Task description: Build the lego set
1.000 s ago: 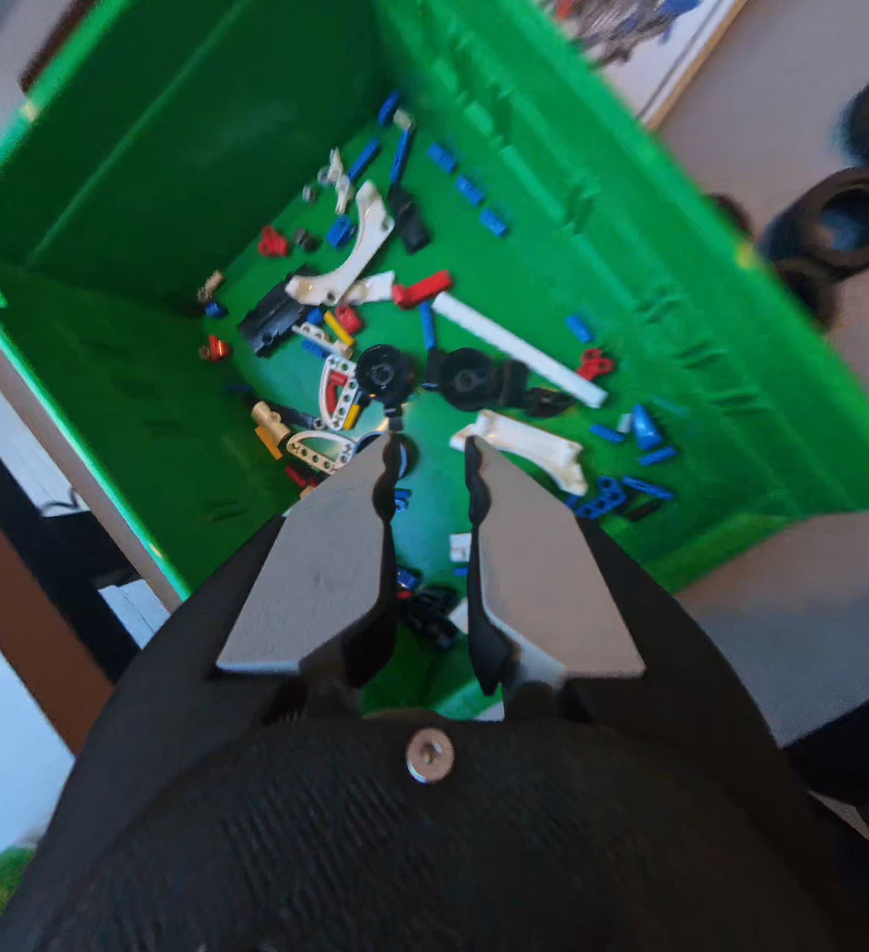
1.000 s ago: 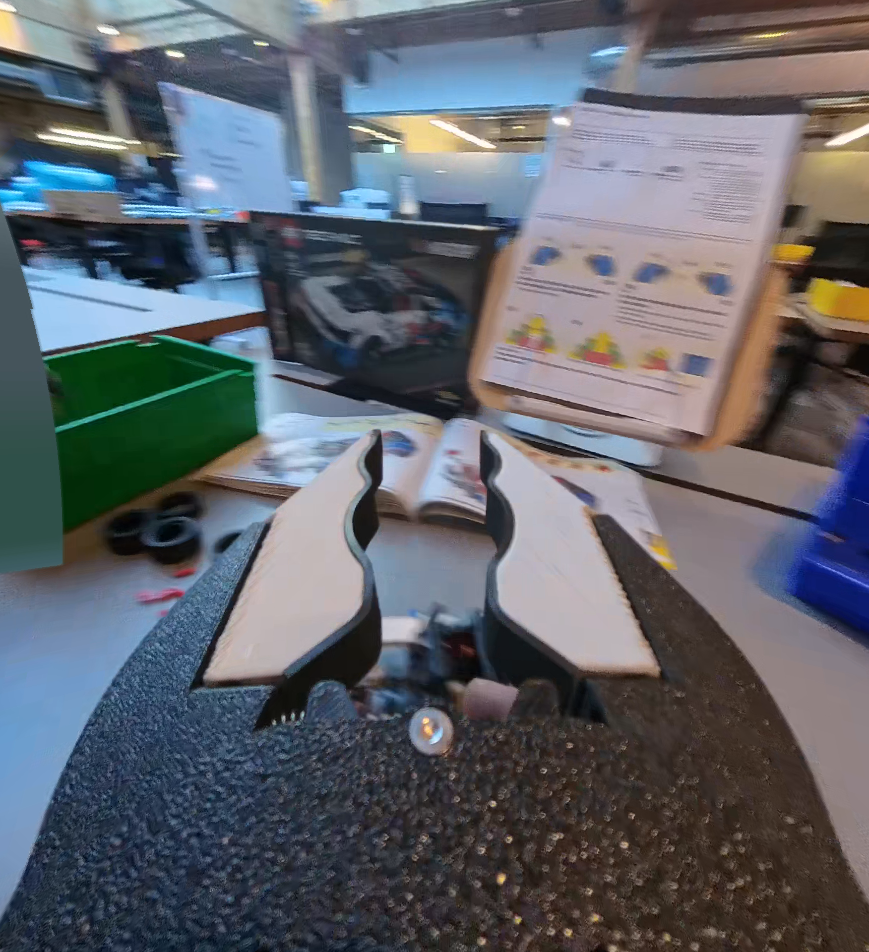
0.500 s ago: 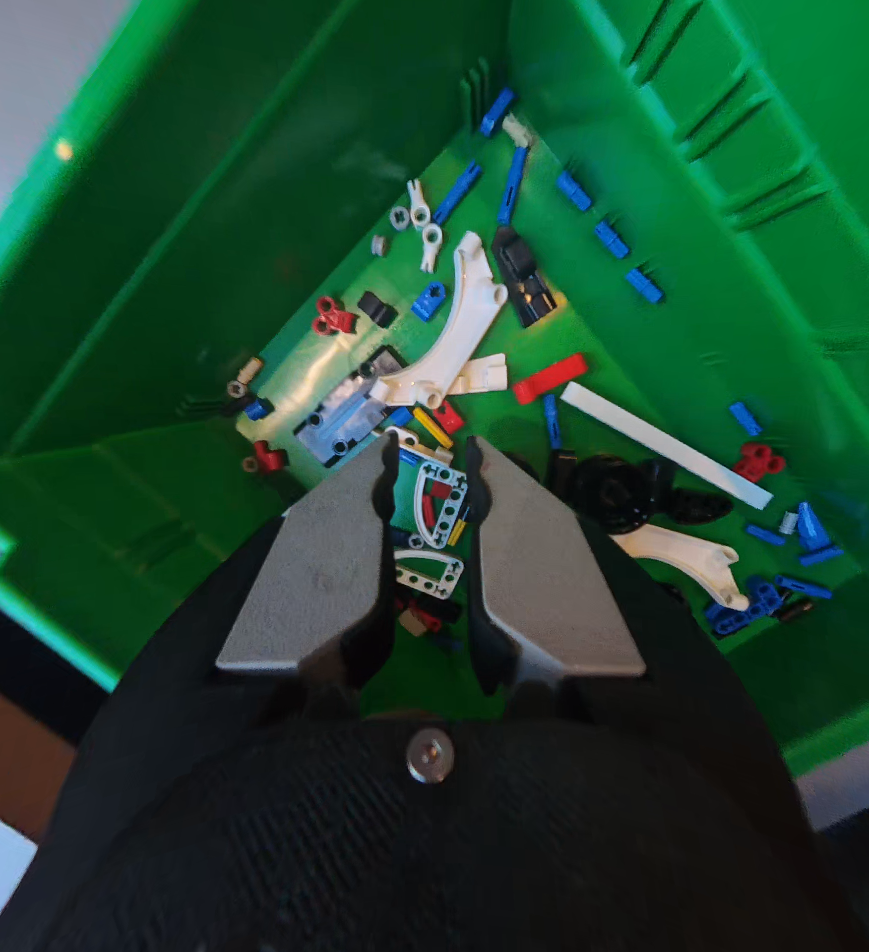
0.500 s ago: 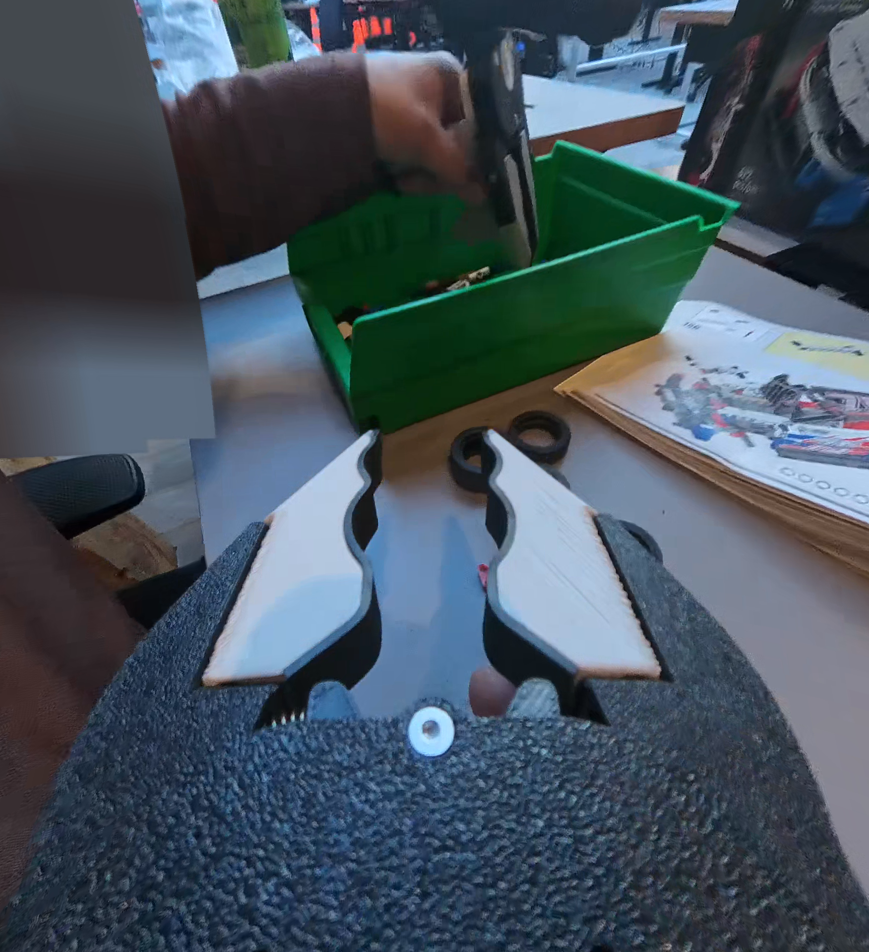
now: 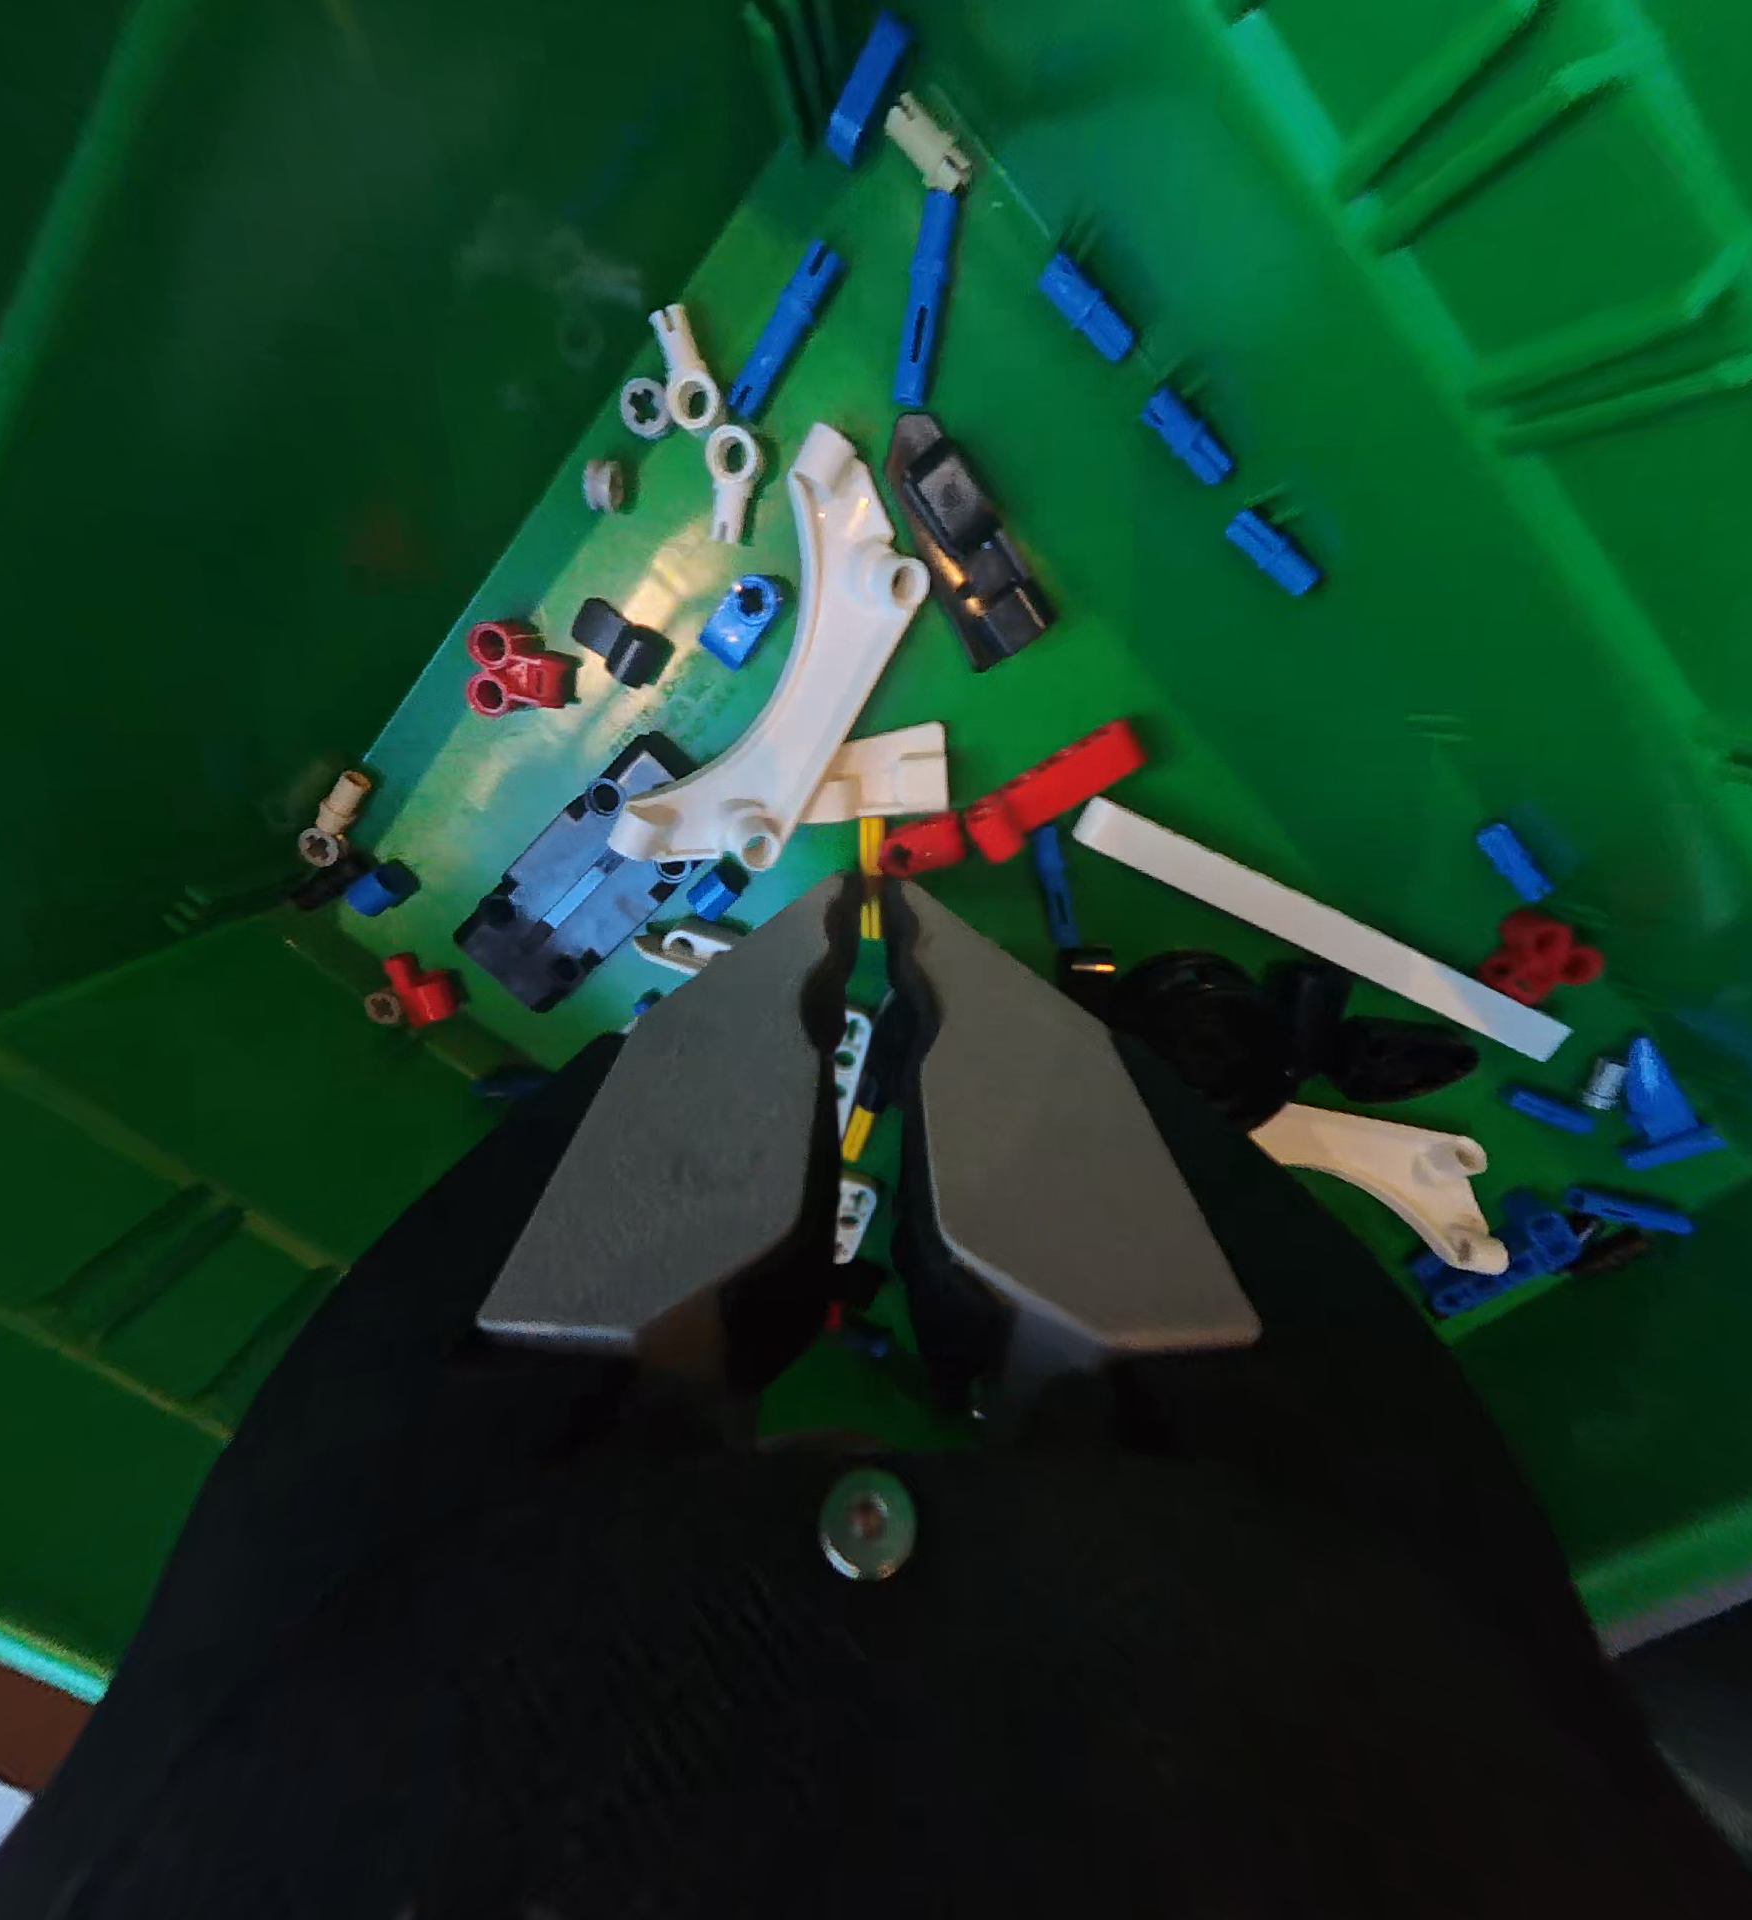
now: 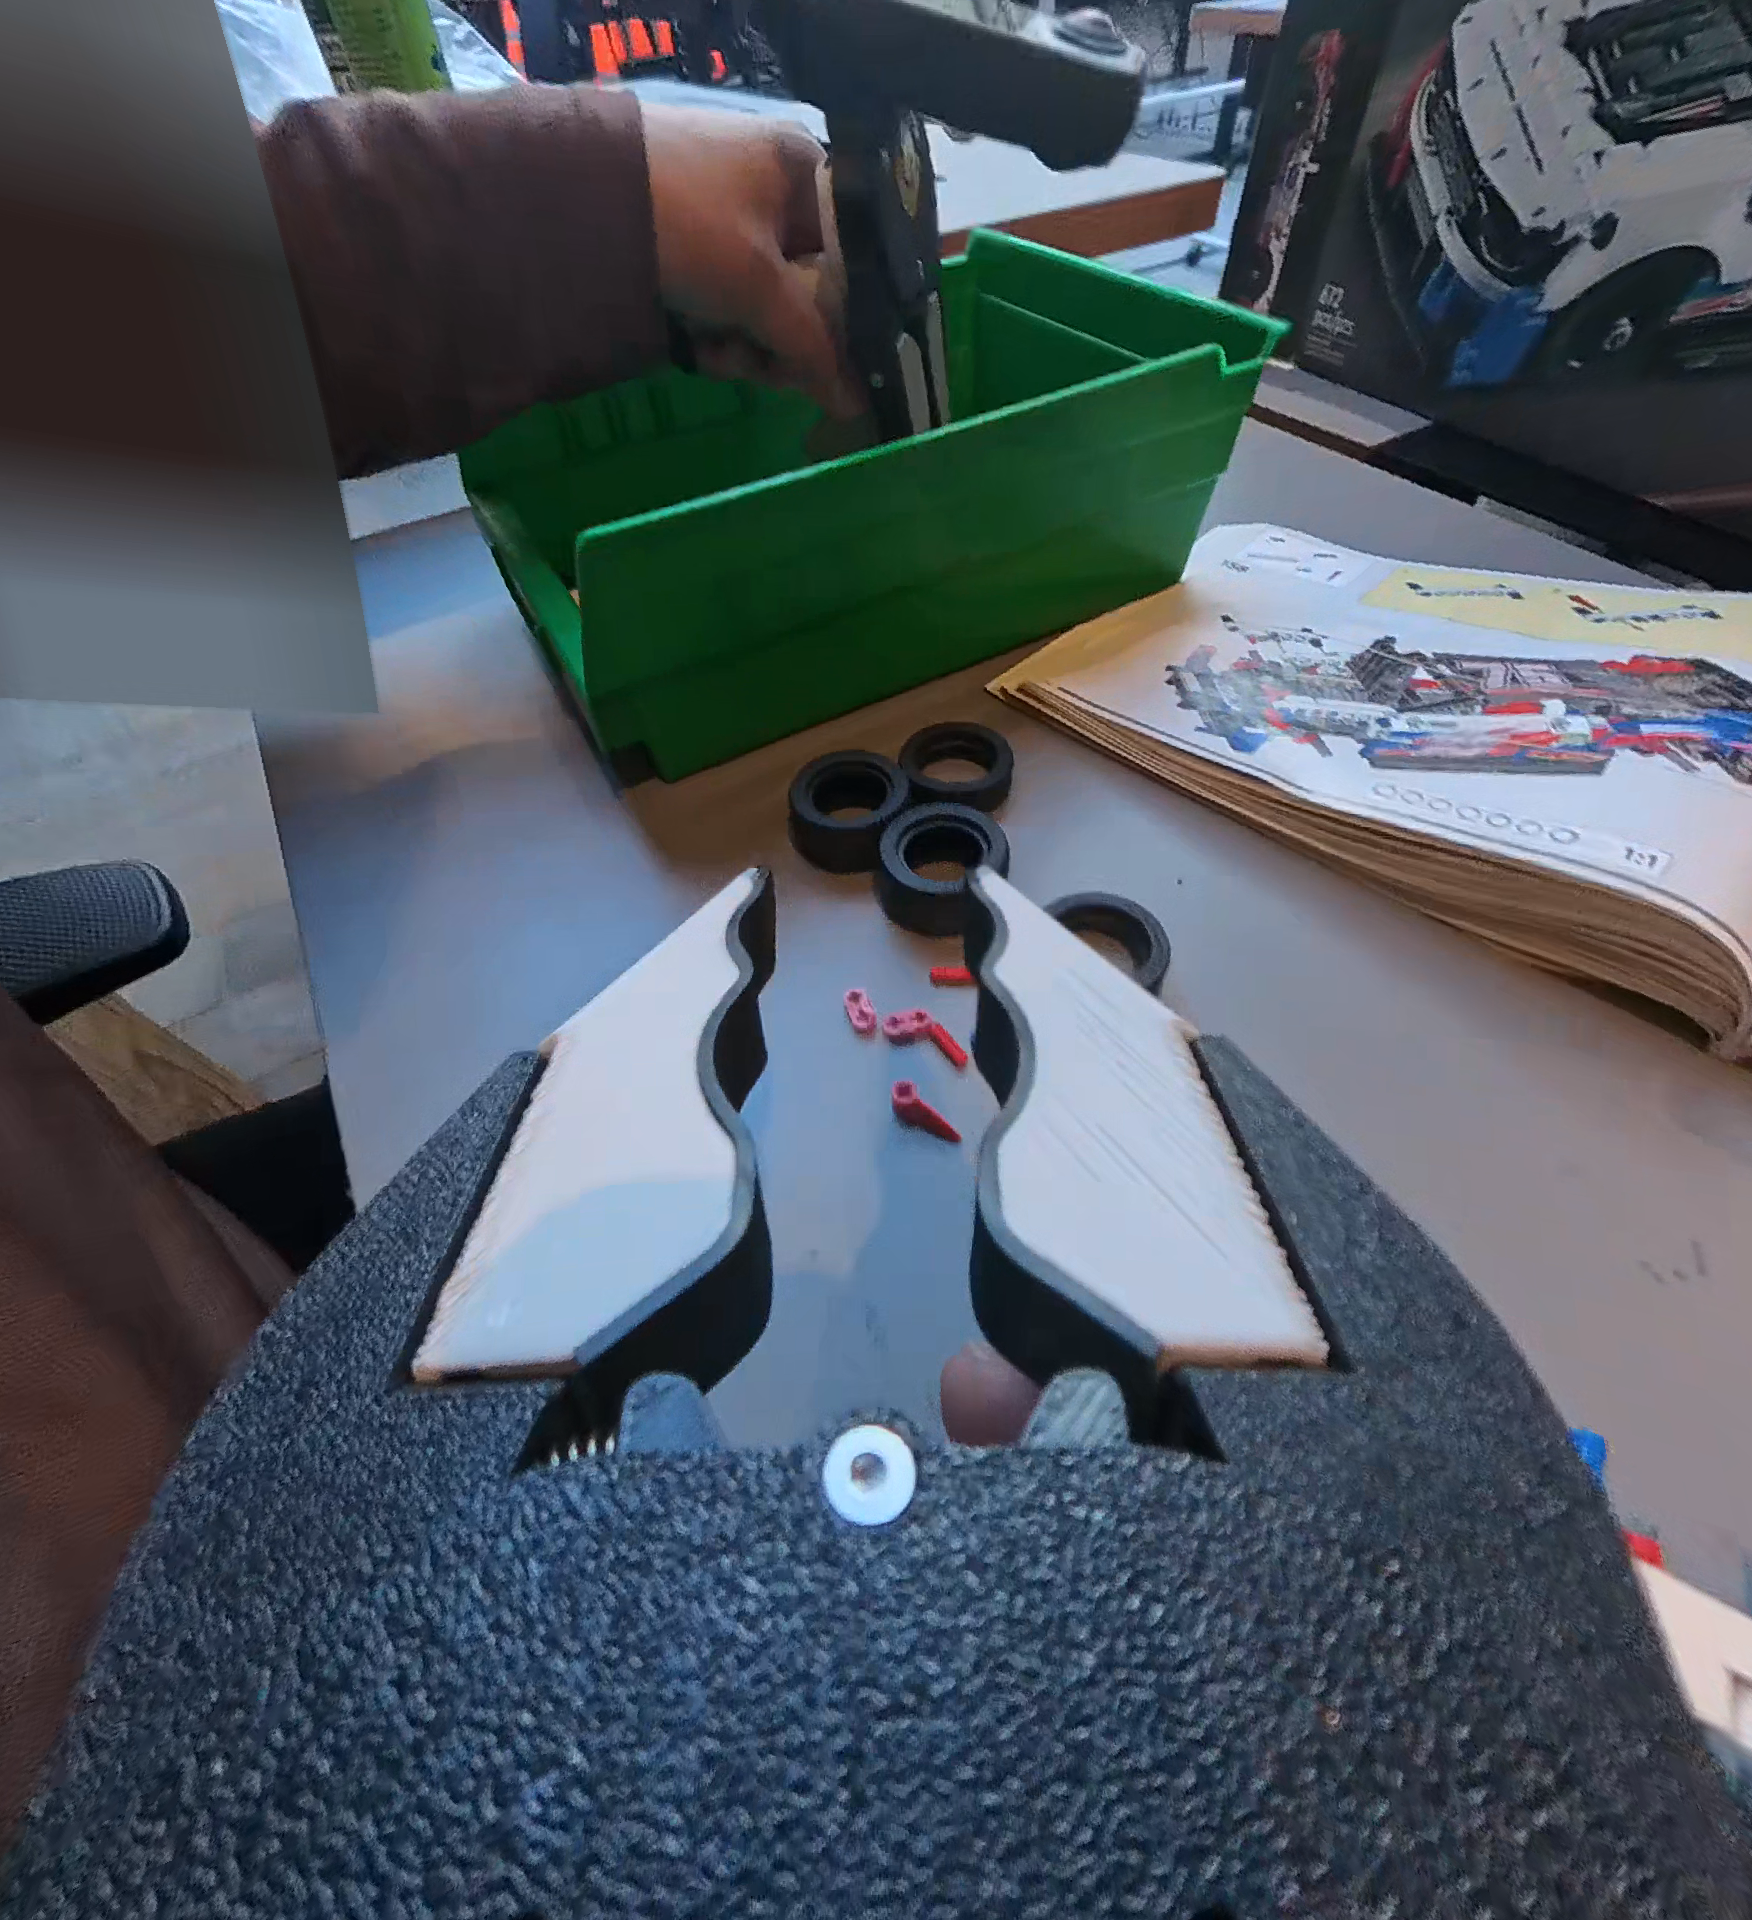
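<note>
Deep inside the green bin (image 5: 228, 416), the left hand-held gripper (image 5: 867, 899) has dropped lower than half a second ago, and its fingers have drawn in from a clear gap to a narrow slit. A thin yellow piece (image 5: 869, 904) sits in that slit at the tips; whether it is pinched I cannot tell. Just ahead lie a red beam (image 5: 1048, 784) and a curved white panel (image 5: 830, 665), with a dark grey block (image 5: 571, 894) to the left and black wheels (image 5: 1204, 1023) close on the right. Blue pins (image 5: 1178, 436) are scattered along the far wall.

Over the counter (image 6: 1474, 1195), the right hand-held gripper (image 6: 872, 894) has come nearer the surface and hangs wide open, empty. Small red pieces (image 6: 913, 1029) lie between its fingers, four black tyres (image 6: 939, 857) just beyond. An open instruction booklet (image 6: 1423, 748) lies to the right of the bin (image 6: 851, 582), where a person's hand (image 6: 747, 249) holds the other tool.
</note>
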`<state>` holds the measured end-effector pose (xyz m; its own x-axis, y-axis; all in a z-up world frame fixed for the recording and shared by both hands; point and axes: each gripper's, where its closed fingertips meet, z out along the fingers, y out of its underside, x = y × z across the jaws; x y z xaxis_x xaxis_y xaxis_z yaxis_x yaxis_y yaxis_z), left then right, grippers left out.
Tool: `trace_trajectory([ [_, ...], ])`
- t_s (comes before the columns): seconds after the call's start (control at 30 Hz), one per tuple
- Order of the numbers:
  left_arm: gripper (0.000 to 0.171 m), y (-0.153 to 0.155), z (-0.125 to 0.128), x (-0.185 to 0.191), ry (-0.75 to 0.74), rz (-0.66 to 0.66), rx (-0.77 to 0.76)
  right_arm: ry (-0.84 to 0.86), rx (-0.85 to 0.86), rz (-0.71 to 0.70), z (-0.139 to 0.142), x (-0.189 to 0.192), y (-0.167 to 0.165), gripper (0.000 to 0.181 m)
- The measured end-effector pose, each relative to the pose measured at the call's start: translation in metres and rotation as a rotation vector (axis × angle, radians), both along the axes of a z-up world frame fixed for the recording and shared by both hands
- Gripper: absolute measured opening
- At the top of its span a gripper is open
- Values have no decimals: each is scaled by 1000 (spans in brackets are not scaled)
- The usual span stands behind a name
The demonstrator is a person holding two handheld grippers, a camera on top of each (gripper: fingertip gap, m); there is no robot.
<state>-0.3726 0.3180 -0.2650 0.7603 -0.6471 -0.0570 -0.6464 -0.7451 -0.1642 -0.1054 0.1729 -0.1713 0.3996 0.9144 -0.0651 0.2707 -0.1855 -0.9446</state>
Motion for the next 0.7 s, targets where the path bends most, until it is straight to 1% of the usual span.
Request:
trace_trajectory([
  [0.07,1,0,1,-5,37,-8,14,-7,-14,-8,-8,6,1,35],
  [0.13,8,-1,4,-8,55,-23,17,3,-38,-9,-11,10,2,35],
  [0.17,8,-1,7,-6,51,-44,26,11,-45,-9,-11,11,2,35],
  [0.23,8,4,15,0,48,-134,71,13,-50,-10,-13,14,3,35],
  [0.3,10,5,18,8,57,-274,112,6,-48,-21,-14,17,5,35],
  [0.33,15,4,17,10,71,-337,114,7,-49,-26,-14,18,5,35],
  [0.43,15,6,13,9,133,-448,99,14,-54,-32,-13,18,6,35],
  [0.53,14,1,5,9,138,-492,26,11,-50,-40,-13,19,7,35],
  [0.6,5,0,-2,2,183,-501,-7,12,-48,-45,-13,19,8,35],
  [0.7,4,-1,-1,5,164,-500,-24,13,-43,-51,-11,19,9,34],
])
